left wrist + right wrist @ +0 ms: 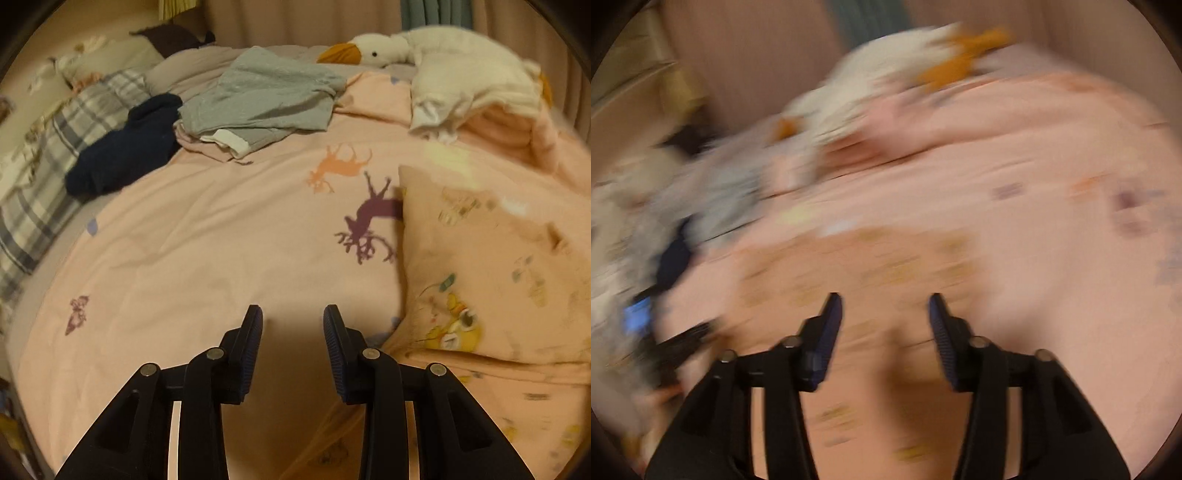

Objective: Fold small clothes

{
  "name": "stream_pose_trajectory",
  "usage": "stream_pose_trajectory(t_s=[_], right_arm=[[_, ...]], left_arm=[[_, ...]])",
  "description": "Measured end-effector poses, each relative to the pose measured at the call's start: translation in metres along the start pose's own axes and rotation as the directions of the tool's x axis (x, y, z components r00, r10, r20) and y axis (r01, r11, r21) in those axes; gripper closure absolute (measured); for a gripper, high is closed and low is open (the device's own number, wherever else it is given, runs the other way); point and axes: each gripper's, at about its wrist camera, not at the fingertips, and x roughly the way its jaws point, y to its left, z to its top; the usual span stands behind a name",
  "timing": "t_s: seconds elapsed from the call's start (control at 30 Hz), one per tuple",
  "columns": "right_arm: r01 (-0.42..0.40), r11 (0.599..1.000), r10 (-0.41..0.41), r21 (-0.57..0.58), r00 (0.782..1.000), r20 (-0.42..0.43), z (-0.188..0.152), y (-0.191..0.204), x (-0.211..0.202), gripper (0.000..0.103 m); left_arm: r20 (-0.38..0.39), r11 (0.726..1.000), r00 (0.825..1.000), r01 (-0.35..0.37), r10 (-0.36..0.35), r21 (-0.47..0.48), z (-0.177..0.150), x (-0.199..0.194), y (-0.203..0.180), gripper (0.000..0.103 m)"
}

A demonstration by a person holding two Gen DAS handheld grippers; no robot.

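Note:
A peach garment with cartoon prints (pixel 491 280) lies flat on the pink bedspread (pixel 207 236) at the right of the left wrist view. My left gripper (pixel 293 314) is open and empty, above the bedspread just left of the garment. A pile of clothes lies at the back: a grey-green piece (pixel 266 96) and a dark navy piece (pixel 125 147). The right wrist view is blurred by motion. My right gripper (pixel 885 301) is open and empty over the peach garment (pixel 871 266).
A white goose plush (pixel 436 59) lies at the far right of the bed. A plaid blanket (pixel 48 177) and pillows run along the left edge. Curtains hang behind the bed. The other gripper (pixel 676 343) shows dimly at the left of the right wrist view.

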Motion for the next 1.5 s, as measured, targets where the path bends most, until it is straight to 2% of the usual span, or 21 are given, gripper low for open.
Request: stream_pose_trajectory(t_s=[0.03, 0.07, 0.1, 0.17, 0.23, 0.3, 0.4, 0.5, 0.6, 0.7, 0.8, 0.9, 0.97, 1.03, 1.1, 1.17, 1.27, 1.33, 1.4, 1.43, 1.5], right_arm=[[-0.072, 0.997, 0.07, -0.035, 0.996, -0.062, -0.008, 0.015, 0.012, 0.089], [-0.075, 0.995, 0.07, -0.061, 0.994, -0.088, -0.01, 0.026, 0.021, 0.088], [-0.068, 0.993, 0.058, -0.091, 0.992, -0.11, -0.016, 0.038, 0.03, 0.088], [-0.097, 0.986, 0.07, -0.134, 0.979, -0.192, -0.029, 0.063, 0.058, 0.089], [-0.157, 0.976, 0.116, -0.148, 0.961, -0.253, -0.036, 0.088, 0.089, 0.089], [-0.175, 0.972, 0.127, -0.157, 0.953, -0.275, -0.034, 0.107, 0.11, 0.089], [-0.182, 0.968, 0.124, -0.17, 0.945, -0.304, -0.032, 0.137, 0.141, 0.09], [-0.062, 0.973, 0.008, -0.224, 0.972, -0.234, -0.023, 0.154, 0.163, 0.093], [-0.117, 0.99, 0.102, -0.083, 0.981, -0.163, -0.006, 0.145, 0.168, 0.094], [-0.127, 0.991, 0.115, -0.034, 0.966, -0.233, -0.001, 0.153, 0.193, 0.095], [-0.178, 0.984, 0.178, 0.025, 0.942, -0.286, -0.013, 0.169, 0.21, 0.095], [-0.149, 0.987, 0.131, -0.053, 0.956, -0.262, -0.025, 0.188, 0.205, 0.095], [-0.178, 0.983, 0.159, -0.044, 0.946, -0.282, -0.026, 0.185, 0.202, 0.097], [-0.227, 0.972, 0.195, -0.066, 0.928, -0.319, -0.025, 0.183, 0.198, 0.097], [-0.267, 0.961, 0.225, -0.076, 0.909, -0.35, -0.025, 0.171, 0.185, 0.097], [-0.301, 0.953, 0.267, -0.043, 0.896, -0.356, -0.021, 0.155, 0.166, 0.097], [-0.32, 0.947, 0.291, -0.04, 0.9, -0.326, -0.008, 0.13, 0.126, 0.096], [-0.316, 0.945, 0.279, -0.086, 0.915, -0.291, 0.001, 0.112, 0.092, 0.096], [-0.236, 0.962, 0.204, -0.135, 0.955, -0.213, 0.011, 0.094, 0.066, 0.094], [-0.181, 0.974, 0.158, -0.135, 0.973, -0.166, 0.019, 0.08, 0.055, 0.094], [-0.132, 0.988, 0.123, -0.077, 0.986, -0.111, 0.031, 0.053, 0.05, 0.094]], left_arm=[[-0.009, 0.999, 0.999, -0.033, 0.033, 0.034, -0.003, 0.008, -0.007, 0.069], [-0.015, 0.996, 0.998, -0.067, 0.068, 0.065, -0.006, 0.017, -0.014, 0.069], [0.032, 0.99, 0.993, -0.112, 0.11, 0.089, -0.007, 0.019, -0.02, 0.069], [0.043, 0.982, 0.985, -0.168, 0.164, 0.085, -0.002, 0.019, -0.02, 0.069], [0.005, 0.984, 0.984, -0.176, 0.176, -0.021, 0.006, 0.025, -0.004, 0.069], [-0.054, 0.97, 0.98, -0.196, 0.191, -0.145, 0.01, 0.04, 0.024, 0.069], [-0.076, 0.958, 0.985, -0.169, 0.155, -0.234, 0.013, 0.042, 0.049, 0.068], [-0.105, 0.959, 0.984, -0.167, 0.147, -0.227, 0.018, 0.042, 0.06, 0.068], [-0.125, 0.959, 0.986, -0.14, 0.111, -0.248, 0.021, 0.043, 0.072, 0.068], [-0.178, 0.933, 0.983, -0.098, 0.037, -0.346, 0.013, 0.042, 0.081, 0.068], [-0.177, 0.89, 0.984, -0.055, -0.03, -0.452, 0.006, 0.041, 0.094, 0.068], [-0.179, 0.912, 0.984, -0.076, 0.003, -0.404, 0.007, 0.041, 0.085, 0.068], [-0.175, 0.911, 0.984, -0.059, -0.015, -0.408, 0.009, 0.039, 0.083, 0.068], [-0.159, 0.908, 0.984, 0.005, -0.079, -0.42, 0.009, 0.036, 0.084, 0.069], [-0.134, 0.919, 0.983, 0.062, -0.124, -0.39, 0.012, 0.029, 0.08, 0.068], [-0.102, 0.942, 0.99, 0.063, -0.102, -0.33, 0.016, 0.019, 0.072, 0.069], [-0.046, 0.967, 0.995, 0.071, -0.085, -0.245, 0.022, -0.001, 0.056, 0.069], [0.016, 0.979, 0.99, 0.139, -0.138, -0.15, 0.029, -0.019, 0.037, 0.069], [0.066, 0.976, 0.976, 0.211, -0.208, -0.044, 0.037, -0.032, 0.011, 0.069], [0.077, 0.965, 0.962, 0.263, -0.261, -0.016, 0.043, -0.033, -0.006, 0.069], [0.034, 0.95, 0.95, 0.311, -0.312, 0.011, 0.055, -0.018, -0.036, 0.069]])
